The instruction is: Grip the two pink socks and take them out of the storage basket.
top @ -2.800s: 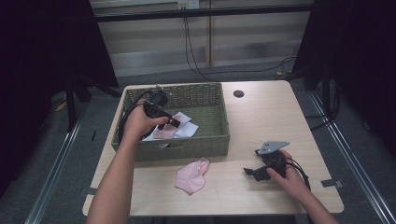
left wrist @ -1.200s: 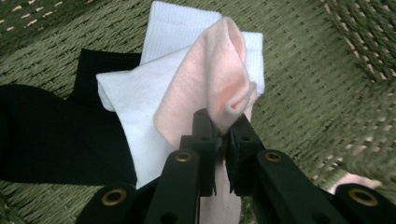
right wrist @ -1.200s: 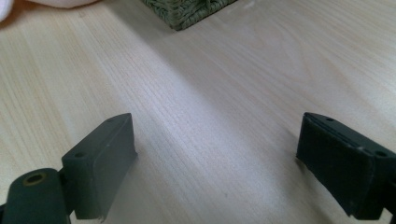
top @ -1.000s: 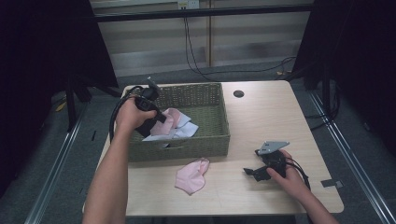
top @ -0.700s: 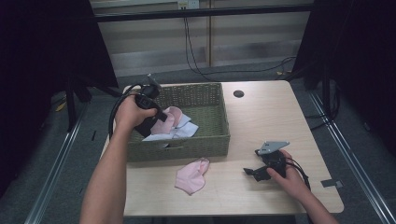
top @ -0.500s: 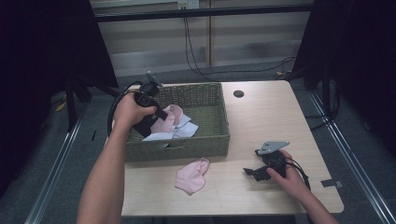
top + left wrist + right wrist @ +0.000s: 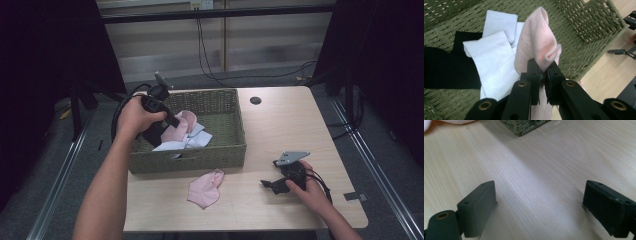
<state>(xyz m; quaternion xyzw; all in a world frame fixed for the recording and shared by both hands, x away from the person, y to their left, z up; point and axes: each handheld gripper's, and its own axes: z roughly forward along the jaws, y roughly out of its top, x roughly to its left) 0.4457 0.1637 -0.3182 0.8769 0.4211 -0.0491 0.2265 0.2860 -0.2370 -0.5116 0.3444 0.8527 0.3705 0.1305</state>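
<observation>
In the left gripper view, the left gripper (image 7: 541, 75) is clenched on a fold of a pale pink sock (image 7: 536, 42), which is held up above the woven basket (image 7: 584, 32). The sock's ribbed knit is doubled over at the jaws, with one end standing up and the other hanging below. That same view shows what lies on the basket floor: two white socks (image 7: 496, 55) overlapping each other, and a black cloth (image 7: 446, 65) beside them.

The high view shows the left gripper (image 7: 172, 120) over the left half of the basket (image 7: 200, 155), which sits at the surface's (image 7: 300, 125) far left. A second pink sock (image 7: 205, 187) lies crumpled on the surface just in front of the basket's near wall.

The right gripper (image 7: 280, 182) rests low near the right part of the surface's near edge, and its own view shows its jaws spread wide over bare wood, grasping nothing. The right half of the surface is open, apart from a dark round hole (image 7: 255, 100) near the far edge.
</observation>
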